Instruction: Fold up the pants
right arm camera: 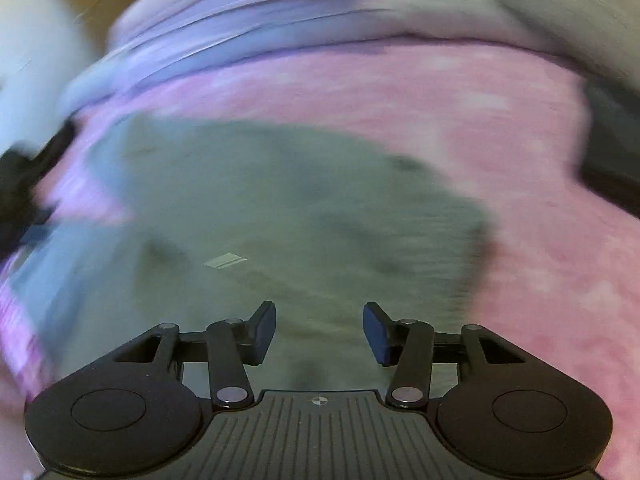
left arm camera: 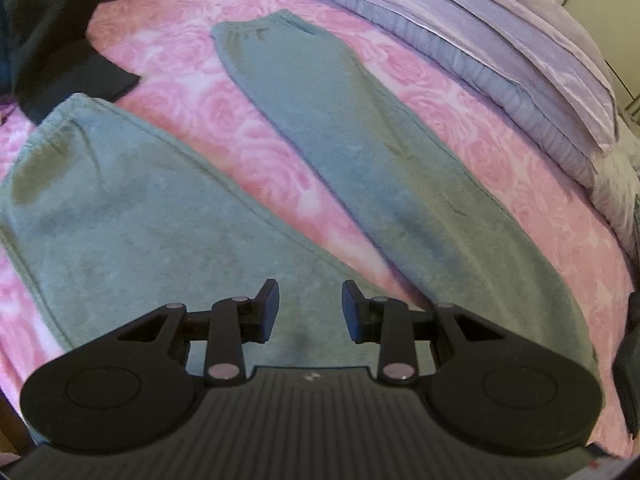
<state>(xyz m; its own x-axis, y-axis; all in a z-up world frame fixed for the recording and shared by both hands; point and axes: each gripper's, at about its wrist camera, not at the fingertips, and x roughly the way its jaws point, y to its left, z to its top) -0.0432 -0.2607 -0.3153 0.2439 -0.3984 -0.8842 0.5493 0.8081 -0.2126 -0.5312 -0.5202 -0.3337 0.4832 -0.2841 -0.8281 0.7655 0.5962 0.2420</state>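
Grey-green sweatpants [left arm camera: 360, 152] lie spread flat on a pink rose-patterned bedspread [left arm camera: 224, 120], both legs splayed apart in a V. One leg runs to the far cuff, the other [left arm camera: 120, 200] spreads out at the left. My left gripper [left arm camera: 310, 308] hovers open above the crotch area, nothing between its fingers. The right wrist view is motion-blurred: the waist end of the pants [right arm camera: 280, 200] fills the middle, with a small white label [right arm camera: 224, 260] showing. My right gripper [right arm camera: 319, 332] is open over that cloth.
Lilac pillows [left arm camera: 480, 48] line the far right side of the bed. A dark garment [left arm camera: 52, 28] lies at the upper left. A dark object [right arm camera: 612, 148] sits at the right edge of the right wrist view. Pink bedspread [right arm camera: 520, 160] shows beside the pants.
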